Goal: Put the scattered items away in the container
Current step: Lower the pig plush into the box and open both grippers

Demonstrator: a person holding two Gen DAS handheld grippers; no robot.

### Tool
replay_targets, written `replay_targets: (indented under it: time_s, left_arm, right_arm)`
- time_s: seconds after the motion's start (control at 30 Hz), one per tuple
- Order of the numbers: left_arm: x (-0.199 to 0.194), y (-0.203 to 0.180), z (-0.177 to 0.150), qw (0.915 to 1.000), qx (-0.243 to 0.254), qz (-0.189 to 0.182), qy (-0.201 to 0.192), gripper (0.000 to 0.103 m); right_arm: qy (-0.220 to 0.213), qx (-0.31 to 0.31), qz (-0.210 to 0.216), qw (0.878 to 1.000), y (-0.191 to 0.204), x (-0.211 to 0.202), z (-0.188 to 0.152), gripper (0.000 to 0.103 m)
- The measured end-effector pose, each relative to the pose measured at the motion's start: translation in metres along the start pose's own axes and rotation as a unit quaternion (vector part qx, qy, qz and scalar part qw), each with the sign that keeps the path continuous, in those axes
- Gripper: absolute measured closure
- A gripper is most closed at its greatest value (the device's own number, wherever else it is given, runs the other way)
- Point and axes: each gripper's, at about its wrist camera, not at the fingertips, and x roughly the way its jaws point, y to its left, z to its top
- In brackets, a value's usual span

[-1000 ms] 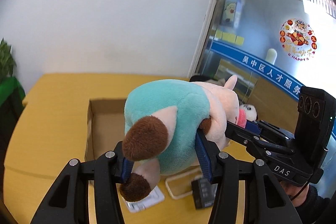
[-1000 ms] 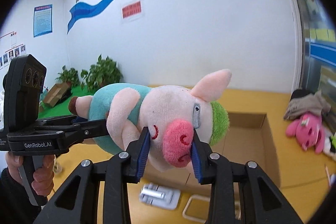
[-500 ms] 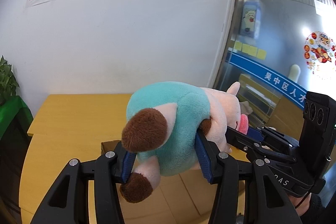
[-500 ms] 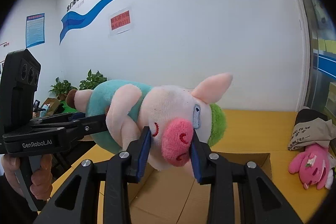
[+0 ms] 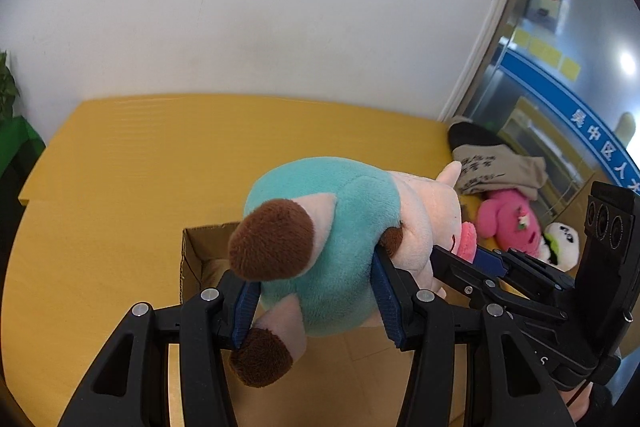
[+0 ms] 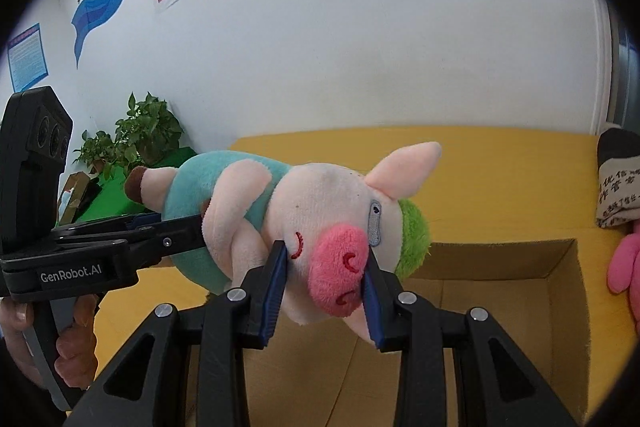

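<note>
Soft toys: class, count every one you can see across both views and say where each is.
3. The pig is held by both grippers over the box. The pink toy and the panda lie on the table beside the box. Others may be hidden.

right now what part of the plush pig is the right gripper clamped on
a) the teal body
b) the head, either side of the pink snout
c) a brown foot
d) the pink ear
b: in the right wrist view the right gripper has its blue pads pressed into the plush pig on both sides of the snout, while the left gripper squeezes the teal body.
</note>
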Motion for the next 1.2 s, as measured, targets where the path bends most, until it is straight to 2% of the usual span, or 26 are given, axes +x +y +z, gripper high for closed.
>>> replay_targets:
  time_s: [0.17, 0.33, 0.4, 0.47, 0.57, 0.63, 0.73, 0.8, 0.87, 0.9, 0.93, 1.03, 1.2]
  left_arm:
    - [0.056, 0.025, -0.015, 0.9984, -0.019, 0.027, 0.047, 0.048]
    - [0.095, 0.034, -0.032, 0.9897, -0.020, 0.107, 0.092, 0.053]
    - [0.097, 0.035, -0.035, 0.9895, -0.017, 0.117, 0.082, 0.053]
    - [0.095, 0.036, -0.037, 0.9895, -0.015, 0.123, 0.075, 0.051]
    - [0.092, 0.032, -0.039, 0.9890, -0.007, 0.130, 0.070, 0.046]
    - [0.085, 0.034, -0.041, 0.9882, -0.010, 0.136, 0.069, 0.041]
    - [0.057, 0.032, -0.043, 0.9876, -0.010, 0.148, 0.052, 0.038]
    - [0.030, 0.024, -0.046, 0.9895, -0.005, 0.143, 0.021, 0.029]
    - [-0.006, 0.014, -0.054, 0.9904, 0.003, 0.136, -0.024, 0.021]
    - [-0.020, 0.006, -0.055, 0.9898, 0.008, 0.136, -0.043, 0.016]
    - [-0.038, 0.001, -0.062, 0.9888, 0.011, 0.136, -0.060, 0.012]
    - [-0.084, -0.023, -0.090, 0.9865, 0.025, 0.124, -0.104, 0.000]
    - [-0.142, -0.060, -0.154, 0.9799, 0.021, 0.124, -0.155, 0.000]
  right_arm:
    - [0.049, 0.022, 0.000, 0.999, -0.014, 0.056, -0.027, 0.070]
    - [0.086, 0.025, -0.002, 0.996, -0.014, 0.094, -0.051, 0.070]
    - [0.072, 0.018, 0.001, 0.997, -0.011, 0.098, -0.056, 0.069]
    - [0.066, 0.007, -0.007, 0.998, -0.004, 0.094, -0.055, 0.062]
    - [0.078, -0.005, -0.022, 0.997, 0.001, 0.093, -0.054, 0.051]
    - [0.091, -0.013, -0.032, 0.995, 0.005, 0.092, -0.054, 0.049]
    - [0.095, -0.024, -0.040, 0.994, 0.011, 0.071, -0.048, 0.049]
    - [0.077, -0.035, -0.046, 0.995, 0.018, 0.041, -0.043, 0.044]
    - [0.056, -0.044, -0.056, 0.996, 0.026, 0.006, -0.039, 0.032]
    - [0.045, -0.050, -0.066, 0.996, 0.029, -0.015, -0.041, 0.029]
    - [0.031, -0.057, -0.078, 0.995, 0.035, -0.038, -0.044, 0.024]
    - [0.005, -0.083, -0.101, 0.991, 0.055, -0.091, -0.062, 0.023]
    - [0.010, -0.080, -0.130, 0.988, 0.075, -0.141, -0.105, 0.023]
